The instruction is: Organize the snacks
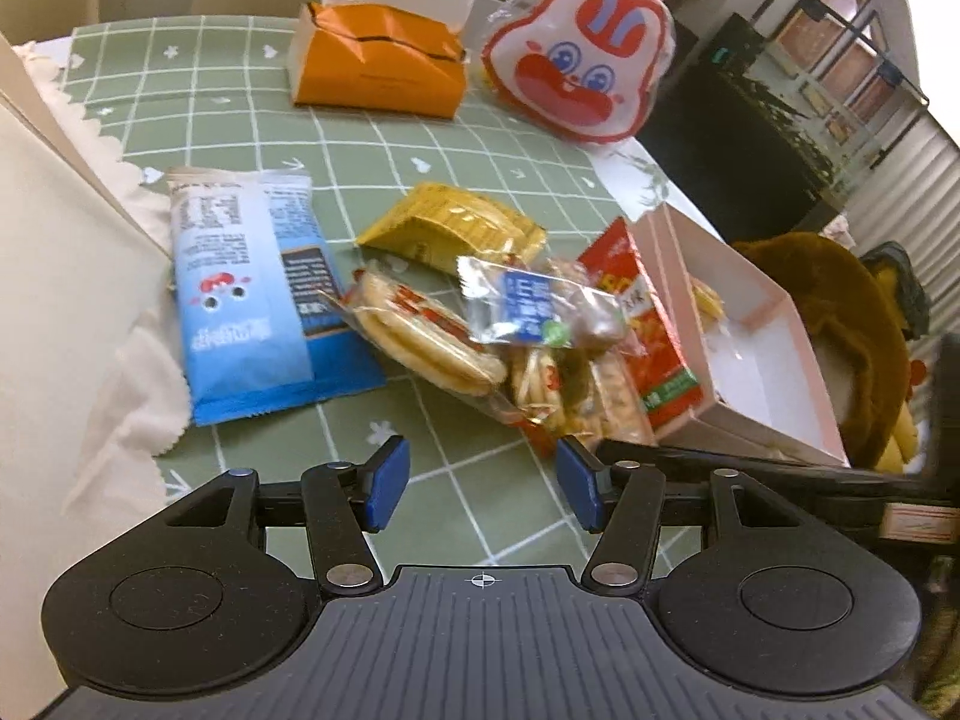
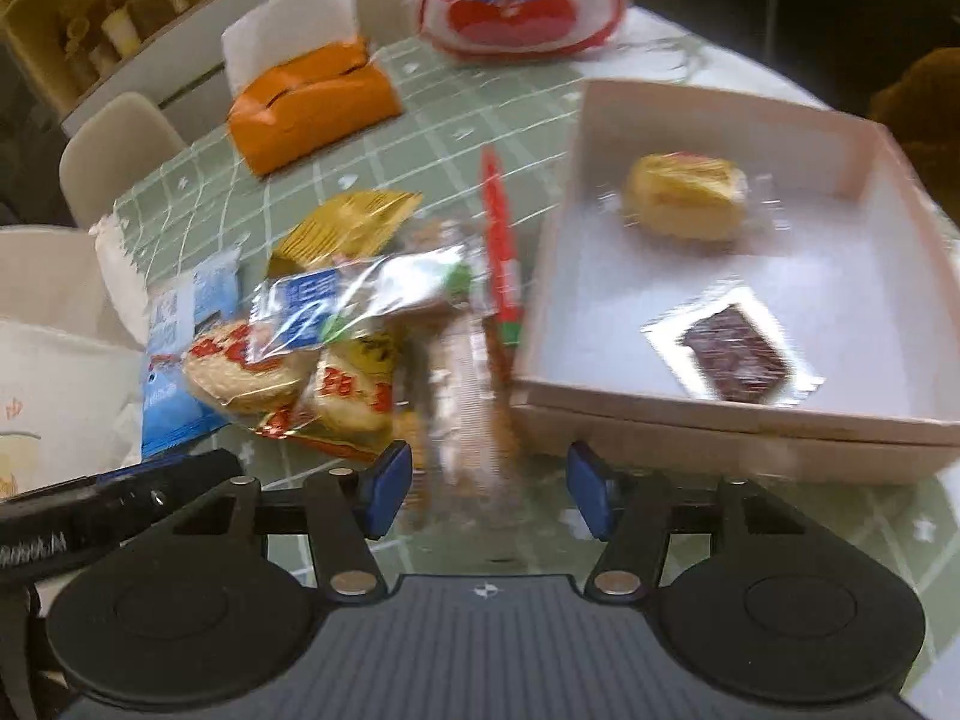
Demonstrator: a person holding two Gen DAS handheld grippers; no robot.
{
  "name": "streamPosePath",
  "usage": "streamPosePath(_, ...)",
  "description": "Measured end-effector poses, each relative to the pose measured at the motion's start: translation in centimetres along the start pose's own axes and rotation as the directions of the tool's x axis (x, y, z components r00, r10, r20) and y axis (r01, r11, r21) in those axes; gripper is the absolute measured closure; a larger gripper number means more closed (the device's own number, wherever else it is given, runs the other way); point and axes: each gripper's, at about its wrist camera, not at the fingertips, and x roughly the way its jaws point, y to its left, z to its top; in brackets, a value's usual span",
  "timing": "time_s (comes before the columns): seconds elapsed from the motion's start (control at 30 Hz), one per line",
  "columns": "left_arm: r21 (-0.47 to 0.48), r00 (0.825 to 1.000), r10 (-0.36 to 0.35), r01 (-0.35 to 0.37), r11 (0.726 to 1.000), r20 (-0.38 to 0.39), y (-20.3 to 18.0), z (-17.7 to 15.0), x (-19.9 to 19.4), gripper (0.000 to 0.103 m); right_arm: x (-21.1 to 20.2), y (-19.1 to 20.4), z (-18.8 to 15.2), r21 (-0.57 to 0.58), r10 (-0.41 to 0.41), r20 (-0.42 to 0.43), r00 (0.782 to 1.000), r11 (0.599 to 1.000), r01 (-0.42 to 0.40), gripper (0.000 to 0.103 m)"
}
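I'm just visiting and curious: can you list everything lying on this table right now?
Box: one, pale pink, right side.
Cake: one, yellow, in box.
Brown bar: one, clear wrapper, in box.
Snack pile: several mixed packets, centre.
Blue packet: one, left of pile.
Yellow packet: one, behind pile.
Red packet: one, against box.
Tissue box: one, orange, far side.
Rabbit bag: one, red-white, far right.
Left gripper: open.
Right gripper: open.

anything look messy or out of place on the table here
Yes: most snack packets lie heaped and overlapping on the green cloth beside the pink box, which holds only a yellow cake and a dark bar.
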Motion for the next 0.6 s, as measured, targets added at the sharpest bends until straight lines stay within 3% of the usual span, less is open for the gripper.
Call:
streamPosePath(0.03, 0.004, 1.000, -0.011, 0.011, 1.000, -0.004, -0.1, -0.1, 0.1, 0.047, 0.1, 0.3, 0.0, -0.014, -0.008, 0.000, 1.000, 1.000, 0.008, 0.059)
streamPosePath(0.1, 0.018, 1.000, -0.028, 0.028, 0.999, -0.012, -0.5, -0.4, 0.3, 0.047, -0.3, 0.4, -0.1, -0.012, 0.003, -0.006, 1.000, 1.000, -0.003, 0.073)
streamPosePath(0.27, 0.066, 0.997, -0.061, 0.065, 0.996, -0.056, -2.3, -1.0, 2.3, 0.047, -2.4, -1.3, -2.1, 0.034, 0.060, -0.038, 0.998, 0.998, -0.059, 0.074)
streamPosePath(0.53, 0.155, 0.996, 0.019, -0.005, 0.988, -0.089, -4.9, -0.5, 6.4, 0.054, -3.7, -2.8, -5.6, 0.115, 0.085, -0.038, 0.996, 0.990, -0.080, 0.074)
streamPosePath(0.57, 0.169, 0.995, 0.026, -0.010, 0.986, -0.092, -5.1, -0.5, 6.7, 0.063, -3.8, -2.8, -5.7, 0.118, 0.083, -0.037, 0.996, 0.990, -0.078, 0.074)
streamPosePath(0.6, 0.189, 0.995, 0.038, -0.020, 0.982, -0.089, -5.2, -0.5, 6.8, 0.080, -3.9, -2.8, -5.7, 0.118, 0.079, -0.038, 0.996, 0.990, -0.075, 0.074)
